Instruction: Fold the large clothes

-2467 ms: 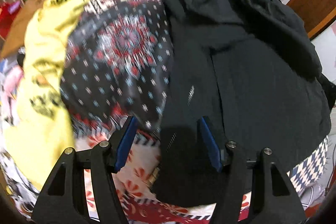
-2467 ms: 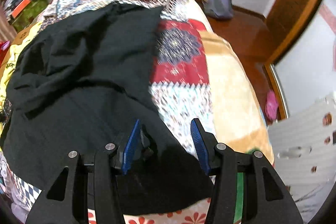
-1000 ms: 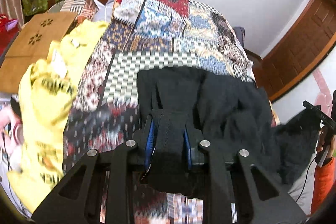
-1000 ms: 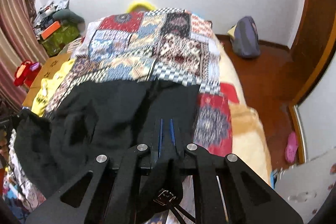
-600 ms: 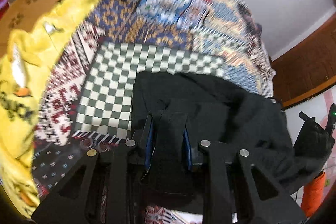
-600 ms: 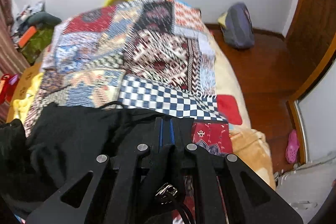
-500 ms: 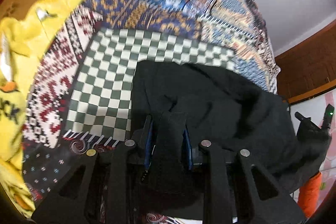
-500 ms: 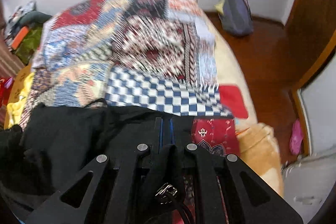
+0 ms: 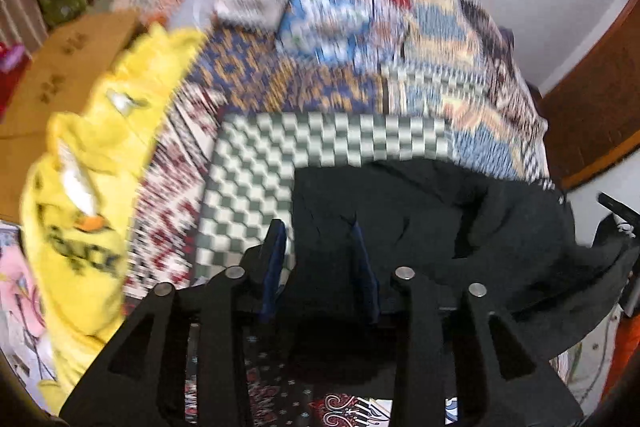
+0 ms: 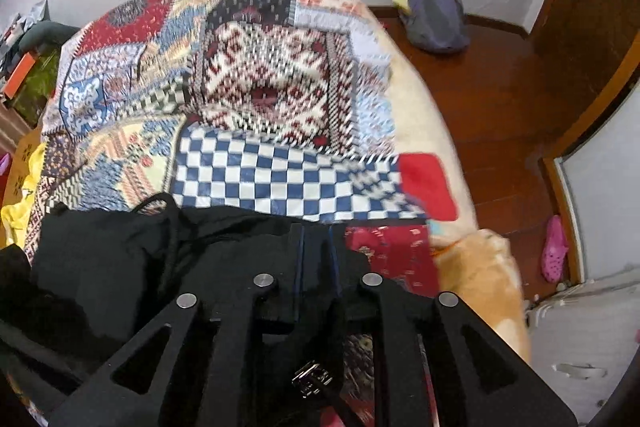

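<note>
Both pairs of fingers have just been parting: our left gripper (image 9: pixel 318 233) stands loose astride the black garment (image 9: pixel 420 219), our right gripper (image 10: pixel 316 235) barely apart, cloth between, garment upon the patchwork quilt (image 10: pixel 260 87).

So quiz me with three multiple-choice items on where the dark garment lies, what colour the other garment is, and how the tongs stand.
1. The black garment lies on:
A. the patchwork quilt
B. the wooden floor
C. a chair

2. The garment at the quilt's left edge is:
A. red
B. yellow
C. white

3. The left tongs are:
A. clamped flat together
B. apart, fabric lying between the pads
C. out of view

Answers:
1 A, checkered quilt squares show just beyond its far edge.
2 B, bright yellow with black print.
3 B, the blue pads have just been opening and stand apart over the cloth.
</note>
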A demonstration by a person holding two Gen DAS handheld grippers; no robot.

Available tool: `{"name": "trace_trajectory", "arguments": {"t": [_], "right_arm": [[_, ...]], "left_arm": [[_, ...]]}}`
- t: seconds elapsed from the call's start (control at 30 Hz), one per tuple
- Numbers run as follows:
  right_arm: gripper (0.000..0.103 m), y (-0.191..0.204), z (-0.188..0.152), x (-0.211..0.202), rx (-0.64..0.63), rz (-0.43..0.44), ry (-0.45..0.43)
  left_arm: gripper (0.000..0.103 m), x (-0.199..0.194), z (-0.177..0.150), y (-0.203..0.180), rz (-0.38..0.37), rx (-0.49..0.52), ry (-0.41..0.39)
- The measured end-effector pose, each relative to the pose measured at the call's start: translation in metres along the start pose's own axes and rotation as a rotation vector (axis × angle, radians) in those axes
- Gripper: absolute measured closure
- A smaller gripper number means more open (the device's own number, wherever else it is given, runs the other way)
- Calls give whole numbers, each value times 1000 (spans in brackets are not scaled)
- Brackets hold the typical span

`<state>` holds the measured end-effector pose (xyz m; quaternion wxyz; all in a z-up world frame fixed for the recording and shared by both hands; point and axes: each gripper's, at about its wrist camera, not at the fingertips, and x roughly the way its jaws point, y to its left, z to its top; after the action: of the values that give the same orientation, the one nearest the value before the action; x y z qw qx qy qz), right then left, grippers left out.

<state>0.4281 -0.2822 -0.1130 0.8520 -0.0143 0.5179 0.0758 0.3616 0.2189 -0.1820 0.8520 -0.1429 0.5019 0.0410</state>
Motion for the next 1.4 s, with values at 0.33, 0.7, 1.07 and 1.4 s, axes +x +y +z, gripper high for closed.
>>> {"name": "trace_trajectory", "arguments": {"t": [0.33, 0.7, 1.07, 1.4], "right_arm": [[43, 2, -23, -97, -30, 19, -190], [43, 75, -100, -90, -288, 41, -162], [43, 140, -109, -21, -330, 200, -50], [27, 133, -75, 40, -222, 283, 57]], "left_arm": [[44, -71, -29, -5, 93, 87, -120], [44, -62, -83, -70, -9, 234, -58], [44, -3, -71, -157, -27, 331, -74], [25, 69, -28, -134, -13, 199, 16]]}}
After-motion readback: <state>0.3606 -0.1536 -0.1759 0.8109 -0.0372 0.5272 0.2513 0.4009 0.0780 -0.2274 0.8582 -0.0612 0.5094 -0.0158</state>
